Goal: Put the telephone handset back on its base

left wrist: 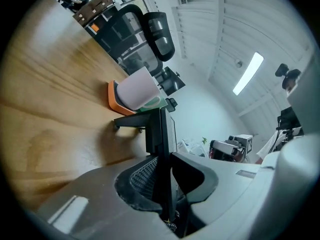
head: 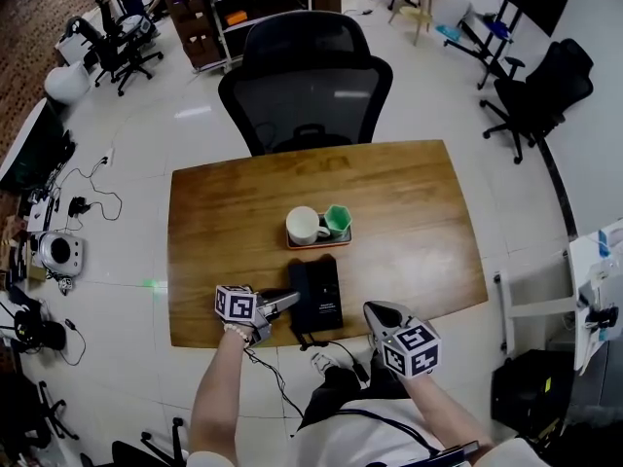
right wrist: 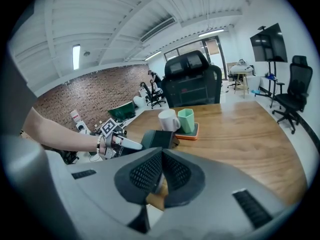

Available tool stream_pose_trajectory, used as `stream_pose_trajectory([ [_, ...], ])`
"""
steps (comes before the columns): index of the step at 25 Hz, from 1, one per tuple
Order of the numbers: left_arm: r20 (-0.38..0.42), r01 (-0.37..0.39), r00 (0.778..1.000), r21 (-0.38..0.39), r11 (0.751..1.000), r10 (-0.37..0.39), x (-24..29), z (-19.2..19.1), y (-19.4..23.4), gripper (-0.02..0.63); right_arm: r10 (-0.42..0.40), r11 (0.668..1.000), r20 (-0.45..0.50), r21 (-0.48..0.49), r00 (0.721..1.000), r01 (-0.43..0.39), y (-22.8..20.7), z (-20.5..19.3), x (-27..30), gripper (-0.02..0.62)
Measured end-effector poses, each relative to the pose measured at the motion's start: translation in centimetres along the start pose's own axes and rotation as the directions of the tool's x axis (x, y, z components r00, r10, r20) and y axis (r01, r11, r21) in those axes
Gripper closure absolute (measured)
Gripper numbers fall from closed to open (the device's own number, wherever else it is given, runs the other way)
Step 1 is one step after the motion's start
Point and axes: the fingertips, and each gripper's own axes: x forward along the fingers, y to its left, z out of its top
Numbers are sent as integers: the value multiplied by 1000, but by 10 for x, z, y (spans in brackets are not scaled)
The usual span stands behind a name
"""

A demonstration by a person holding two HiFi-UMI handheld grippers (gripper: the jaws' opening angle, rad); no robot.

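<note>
Since the handset (left wrist: 163, 169) appears seated on its base (head: 327, 298), release is in hand: left gripper (head: 290, 301) jaws loosely astride it, right gripper (head: 374, 307) jaws closed, empty; next, withdraw leftward.

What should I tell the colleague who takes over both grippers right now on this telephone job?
Left gripper: at the left side of the base, jaws around the black handset. A slit shows beside one pad, so it looks loose, not clamped.
Right gripper: shut, empty, held at the near edge of the table.
Things: the base stands near that edge; the handset appears to lie on it.
Done: handset on base, it seems.
Left: check that it sits fully, then draw the left gripper away.
</note>
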Motion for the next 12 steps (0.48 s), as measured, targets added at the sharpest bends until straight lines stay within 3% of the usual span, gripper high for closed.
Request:
stream_pose_trajectory([
  [3, 10, -86, 996, 15, 996, 86, -2, -4, 11, 448, 11, 1000, 2, -6, 1000, -11, 0, 2, 1, 595],
  [6, 69, -177, 982, 40, 983, 174, -6, 2, 12, 442, 27, 999, 7, -16, 1000, -27, 1, 8, 4, 595],
  [12, 284, -300, 918, 36, 953, 278, -39, 15, -31, 446, 59, 998, 31, -33, 998, -58, -6, 21, -2, 595],
])
